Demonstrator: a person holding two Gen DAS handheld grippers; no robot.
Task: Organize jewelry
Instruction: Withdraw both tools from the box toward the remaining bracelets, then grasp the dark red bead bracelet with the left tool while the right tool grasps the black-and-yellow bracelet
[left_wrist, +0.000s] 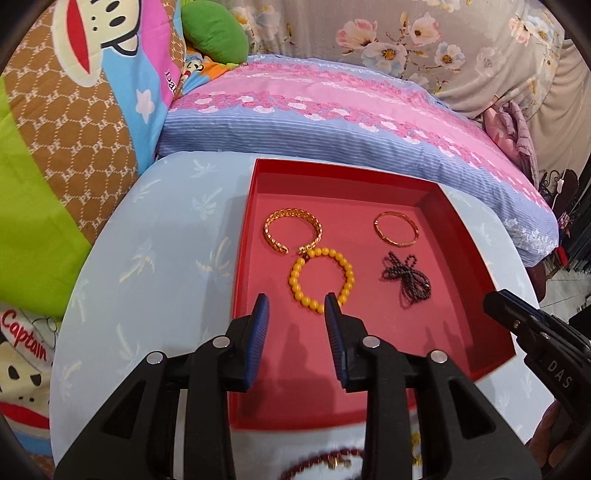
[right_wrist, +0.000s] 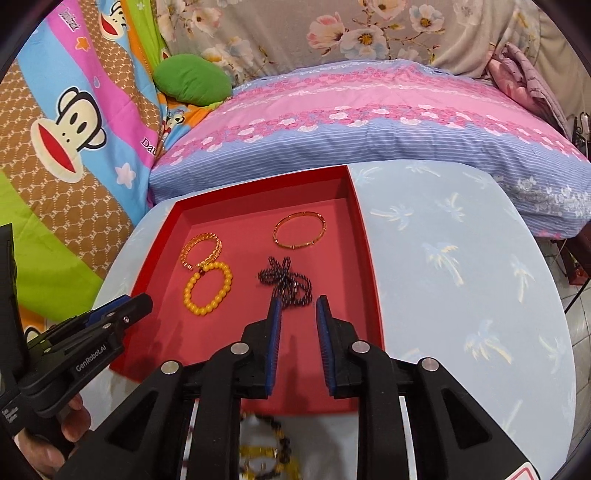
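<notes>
A red tray sits on a light-blue clothed table. In it lie a gold cuff bracelet, a thin gold bangle, a yellow bead bracelet and a dark bead strand. My left gripper is open and empty, just near of the yellow beads. My right gripper is open and empty, just near of the dark strand. More jewelry lies in front of the tray: dark red beads and gold and dark beads.
The table stands against a bed with a pink and blue pillow. A cartoon blanket and a green cushion lie to the left. The table's right edge drops to the floor.
</notes>
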